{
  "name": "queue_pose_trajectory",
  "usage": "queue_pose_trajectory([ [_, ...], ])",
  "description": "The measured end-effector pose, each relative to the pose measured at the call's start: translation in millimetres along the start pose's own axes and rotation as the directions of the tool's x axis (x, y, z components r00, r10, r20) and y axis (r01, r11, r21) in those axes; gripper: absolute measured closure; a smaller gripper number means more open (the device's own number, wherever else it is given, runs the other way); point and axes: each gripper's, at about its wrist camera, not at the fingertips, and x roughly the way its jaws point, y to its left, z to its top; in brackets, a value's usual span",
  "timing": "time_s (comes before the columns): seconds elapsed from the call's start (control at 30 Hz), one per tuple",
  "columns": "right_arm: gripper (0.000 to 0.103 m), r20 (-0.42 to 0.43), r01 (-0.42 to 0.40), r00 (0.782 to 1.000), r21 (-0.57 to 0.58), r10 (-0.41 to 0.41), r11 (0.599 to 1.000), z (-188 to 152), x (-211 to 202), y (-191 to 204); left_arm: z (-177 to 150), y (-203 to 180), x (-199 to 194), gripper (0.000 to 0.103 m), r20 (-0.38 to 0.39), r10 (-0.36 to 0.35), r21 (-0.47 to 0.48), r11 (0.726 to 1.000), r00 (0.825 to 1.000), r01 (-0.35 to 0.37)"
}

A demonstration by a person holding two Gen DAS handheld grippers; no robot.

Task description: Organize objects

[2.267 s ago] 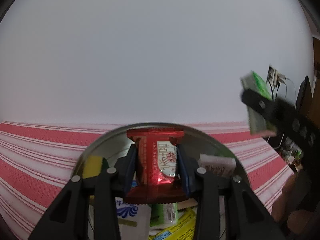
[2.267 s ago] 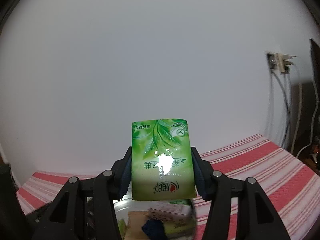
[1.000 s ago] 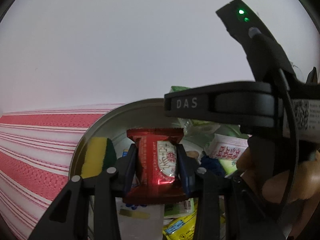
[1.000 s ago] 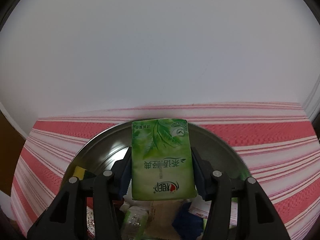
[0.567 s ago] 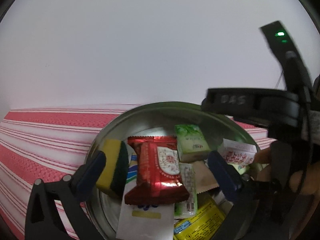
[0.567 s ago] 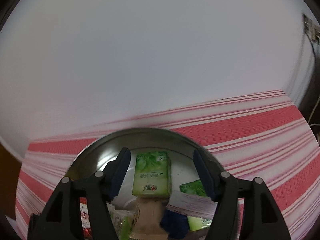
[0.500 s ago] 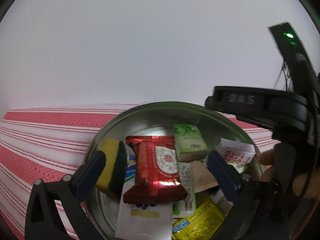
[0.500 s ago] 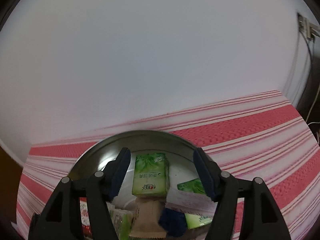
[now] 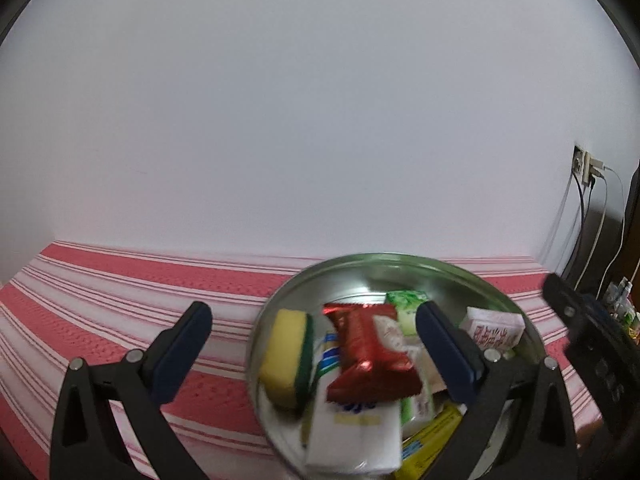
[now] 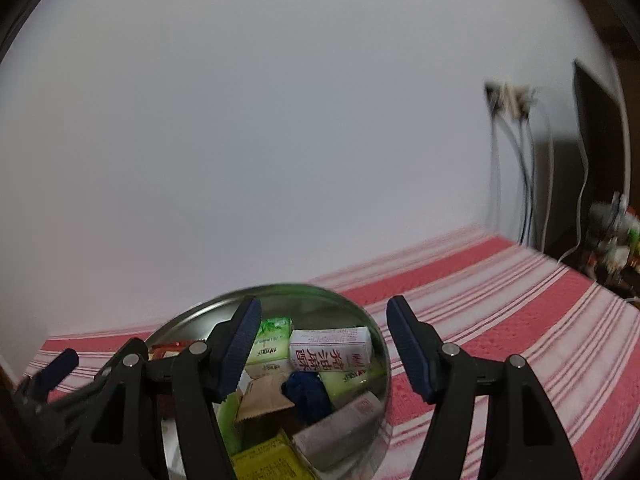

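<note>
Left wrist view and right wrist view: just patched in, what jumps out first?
A round metal bowl on the red-striped cloth, heaped with packets. On top lies a shiny red snack packet, beside a yellow-green sponge at the bowl's left. The left hand-held gripper and the right hand-held gripper are both open and hold nothing.

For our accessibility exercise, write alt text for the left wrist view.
The open left gripper hangs over a metal bowl holding a red packet, a yellow sponge and other packets, on a red striped cloth by a white wall.
</note>
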Motion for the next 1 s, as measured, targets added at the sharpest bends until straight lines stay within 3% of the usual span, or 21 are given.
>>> queue_pose_trajectory([
  [0.1, 0.035, 0.1, 0.029, 0.995, -0.038, -0.026, 0.999, -28, -19, 2, -8, -12, -1, 0.0, 0.016, 0.024, 0.046, 0.999, 1.0, -0.025],
  [0.23, 0.035, 0.105, 0.003, 0.994, -0.045, 0.002, 0.999, -35, -22, 3, -19, -14, 1, 0.0, 0.024, 0.063, 0.057, 0.996, 0.998, -0.065],
  [0.3, 0.035, 0.106, -0.006, 0.994, -0.065, 0.013, 0.998, -42, -27, 11, -29, 3, 4, 0.0, 0.029, 0.062, 0.05, 0.997, 0.998, -0.064],
  [0.4, 0.035, 0.114, 0.002, 0.993, -0.109, 0.011, 0.994, -47, -39, 18, -37, -9, 5, 0.0, 0.056, 0.091, 0.07, 0.993, 0.994, -0.095],
  [0.57, 0.035, 0.178, 0.01, 0.984, -0.102, 0.008, 0.995, -34, -52, 10, -50, -21, 4, 0.0, 0.09, 0.1, 0.111, 0.988, 0.991, -0.11],
  [0.8, 0.035, 0.204, 0.029, 0.979, -0.049, -0.018, 0.998, -31, -61, 0, -48, -19, 2, 0.0, 0.123, 0.062, 0.046, 0.997, 0.99, -0.069],
  [0.97, 0.035, 0.229, 0.043, 0.973, -0.077, -0.024, 0.996, -29, -63, 5, -50, -38, 15, 0.0, 0.118, 0.063, 0.067, 0.995, 0.991, -0.071],
  [1.0, 0.035, 0.237, 0.044, 0.971, -0.089, -0.022, 0.995, -30, -66, 9, -48, -25, 14, 0.0, 0.119, 0.059, 0.068, 0.995, 0.991, -0.067],
])
